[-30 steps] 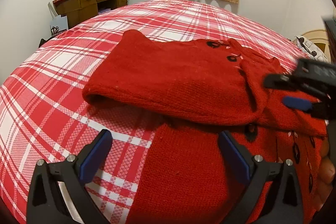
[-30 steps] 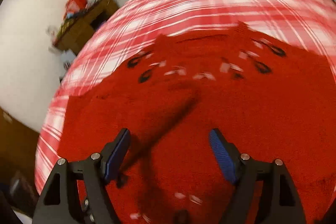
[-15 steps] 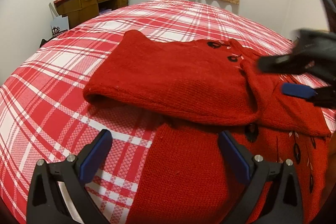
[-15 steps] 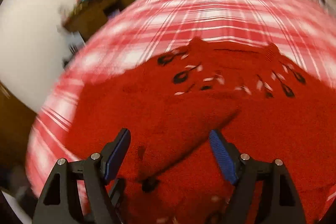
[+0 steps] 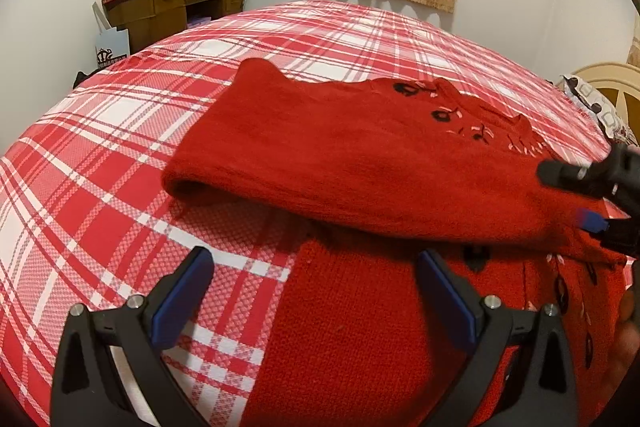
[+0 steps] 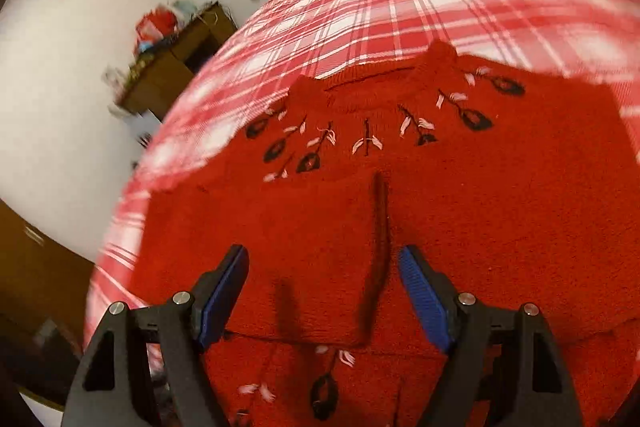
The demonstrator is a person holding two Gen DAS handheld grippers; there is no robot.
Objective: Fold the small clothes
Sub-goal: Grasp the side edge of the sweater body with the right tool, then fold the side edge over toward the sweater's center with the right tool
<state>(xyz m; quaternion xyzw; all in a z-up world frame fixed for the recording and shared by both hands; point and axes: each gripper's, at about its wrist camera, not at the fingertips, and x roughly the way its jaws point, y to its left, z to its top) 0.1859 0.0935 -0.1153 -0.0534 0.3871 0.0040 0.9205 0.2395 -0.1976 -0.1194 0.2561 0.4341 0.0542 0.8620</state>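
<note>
Jaws spread on both grippers, pinching nothing: left gripper and right gripper hover over the sweater, its sleeves folded inward on the bed.

i see a small red knit sweater lying flat on the bed, its neckline at the far end. black and pale pink flower embroidery circles the collar. one sleeve is folded across the chest, its cuff edge near the middle. more embroidery shows along the near edge, below the folded sleeve.
</note>
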